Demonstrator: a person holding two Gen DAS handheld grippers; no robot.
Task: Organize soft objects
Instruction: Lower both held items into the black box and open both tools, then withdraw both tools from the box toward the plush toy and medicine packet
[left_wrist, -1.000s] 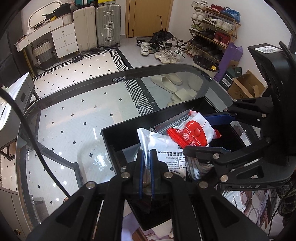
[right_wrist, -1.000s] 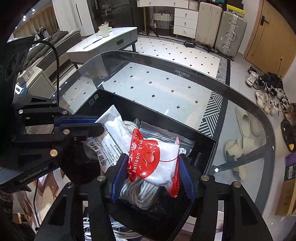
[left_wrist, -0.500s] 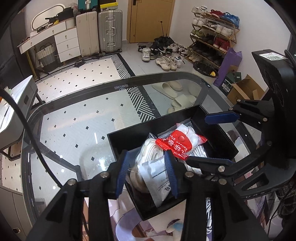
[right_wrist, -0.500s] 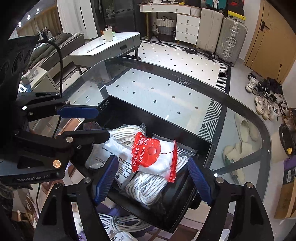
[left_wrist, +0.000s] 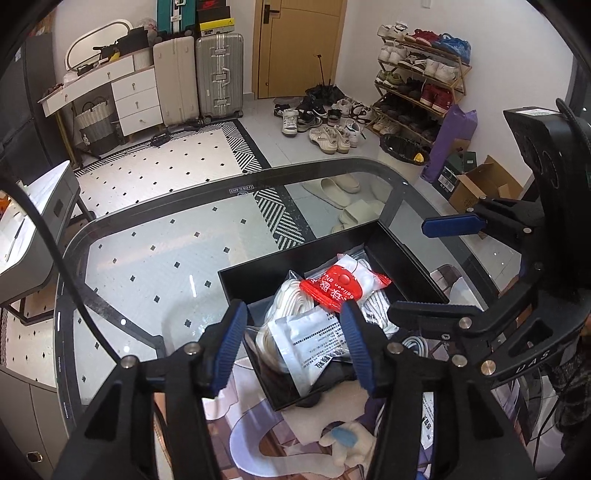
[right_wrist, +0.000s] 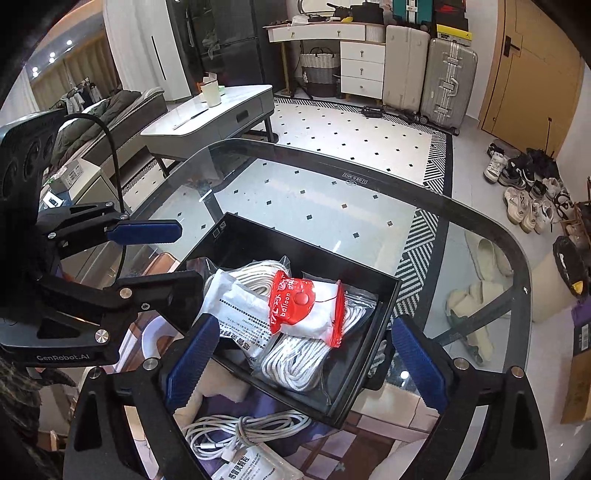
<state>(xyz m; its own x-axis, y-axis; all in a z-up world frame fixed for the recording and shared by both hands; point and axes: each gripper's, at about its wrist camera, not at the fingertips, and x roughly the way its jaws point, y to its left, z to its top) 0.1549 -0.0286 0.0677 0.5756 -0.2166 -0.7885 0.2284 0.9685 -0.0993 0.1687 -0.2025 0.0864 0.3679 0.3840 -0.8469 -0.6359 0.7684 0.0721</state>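
A black open box (left_wrist: 402, 258) (right_wrist: 384, 317) stands on the glass table. In it lie a red-topped white balloon bag (left_wrist: 341, 286) (right_wrist: 306, 308), a white printed pouch (left_wrist: 314, 339) (right_wrist: 236, 317) and bagged white rope (right_wrist: 295, 354). My left gripper (left_wrist: 293, 347) is open and empty, raised just above the box's near side. My right gripper (right_wrist: 301, 362) is open and empty, wide apart over the box's near edge. Each gripper shows in the other's view.
On the mat in front of the box lie a coiled white cable (right_wrist: 236, 434), another printed pouch (right_wrist: 255, 467) and a white plush toy (left_wrist: 343, 441). The glass table's curved rim (left_wrist: 258, 177) runs behind. A grey side table (right_wrist: 221, 118) stands beyond.
My left gripper opened and let go of the white pouch, which now lies in the box. My right gripper opened off the balloon bag. Both pulled back and up.
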